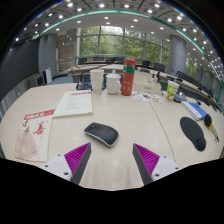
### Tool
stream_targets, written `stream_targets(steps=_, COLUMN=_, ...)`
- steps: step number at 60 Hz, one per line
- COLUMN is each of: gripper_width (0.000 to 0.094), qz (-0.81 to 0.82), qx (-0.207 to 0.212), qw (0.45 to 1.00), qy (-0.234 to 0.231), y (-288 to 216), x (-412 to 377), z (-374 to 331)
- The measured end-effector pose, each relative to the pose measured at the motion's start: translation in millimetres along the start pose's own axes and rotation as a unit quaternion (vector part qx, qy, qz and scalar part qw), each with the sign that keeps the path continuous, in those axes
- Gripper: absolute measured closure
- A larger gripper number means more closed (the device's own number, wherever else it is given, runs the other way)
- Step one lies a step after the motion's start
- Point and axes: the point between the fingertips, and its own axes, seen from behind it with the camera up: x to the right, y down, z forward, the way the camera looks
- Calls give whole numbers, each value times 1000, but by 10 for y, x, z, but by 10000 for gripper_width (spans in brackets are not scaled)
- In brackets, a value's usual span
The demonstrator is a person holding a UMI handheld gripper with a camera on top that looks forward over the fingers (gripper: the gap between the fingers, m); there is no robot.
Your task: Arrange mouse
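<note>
A black computer mouse with a silver band (100, 133) lies on the pale table (120, 115), just ahead of my fingers and slightly toward the left one. My gripper (112, 158) is open and empty; its two magenta pads (77, 155) stand wide apart with bare table between them. The mouse is not between the fingers; it lies just beyond their tips.
A dark blue-black oblong object (193, 132) lies to the right. A booklet with red print (35, 134) and a white paper pad (73, 103) lie to the left. Cups and an orange-red bottle (128, 77) stand beyond the mouse. Small items sit at the far right.
</note>
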Motion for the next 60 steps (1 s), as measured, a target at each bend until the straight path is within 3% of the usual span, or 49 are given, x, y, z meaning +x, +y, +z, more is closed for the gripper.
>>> stream_targets(steps=32, gripper_width=92, qz=-26, qx=-13, qw=999, qy=31, y=-379, x=33, z=959)
stream_targets(steps=37, gripper_width=175, qz=-20, qx=-19, qw=999, qy=23, y=-383, x=19, z=1058)
stream_targets(steps=44, gripper_width=436, qz=3, qx=-27, qw=1000, qy=-2, y=-367, x=-82, z=1120)
stream_targets(steps=60, gripper_width=607, qz=-1, qx=-33, qw=999, qy=-22, y=-373, x=-138, z=1124)
